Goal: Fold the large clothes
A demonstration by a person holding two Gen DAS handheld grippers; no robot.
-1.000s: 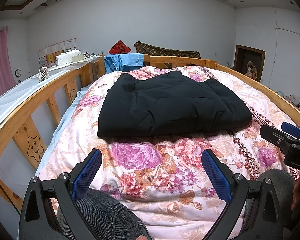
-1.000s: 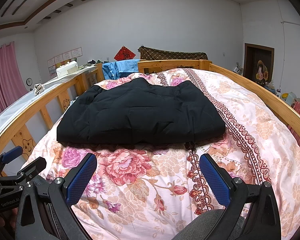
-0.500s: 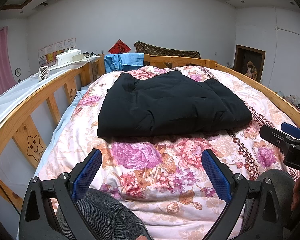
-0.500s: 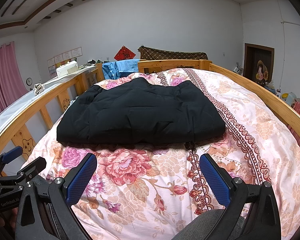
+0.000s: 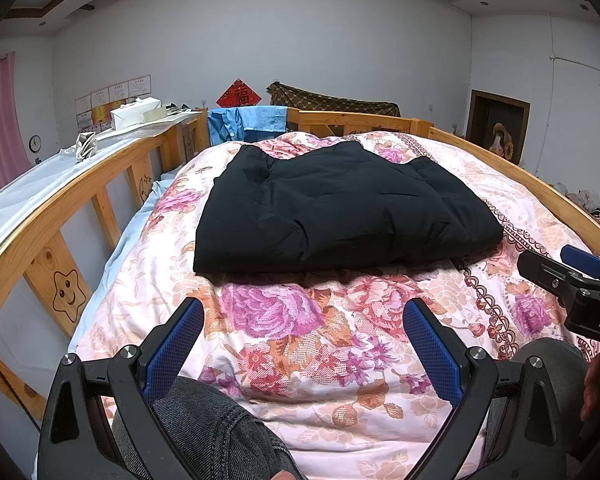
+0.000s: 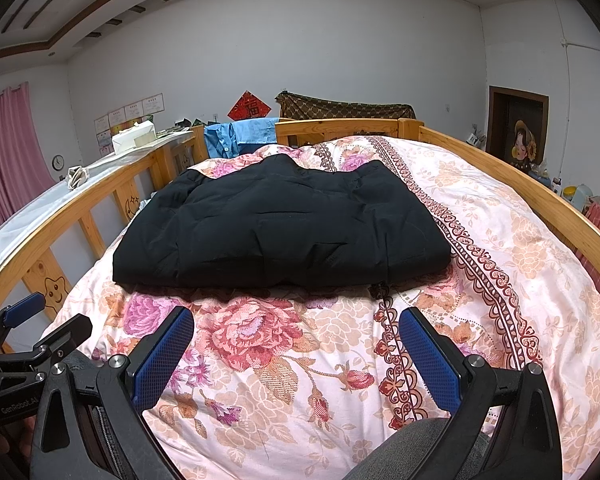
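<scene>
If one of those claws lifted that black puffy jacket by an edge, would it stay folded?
Probably not. The black padded jacket looks soft and quilted, so it would likely droop and unfold. Its puffy bulk suggests lightness for its size, and the smooth shell may slip.

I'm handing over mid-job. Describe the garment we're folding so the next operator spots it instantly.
Find the wooden-railed bed covered by a pink floral quilt. In the middle of that quilt, beyond both open grippers, lies the black padded jacket, folded into a puffy rectangle. It is the only black item; the blue shirt hangs on the far rail instead.
</scene>
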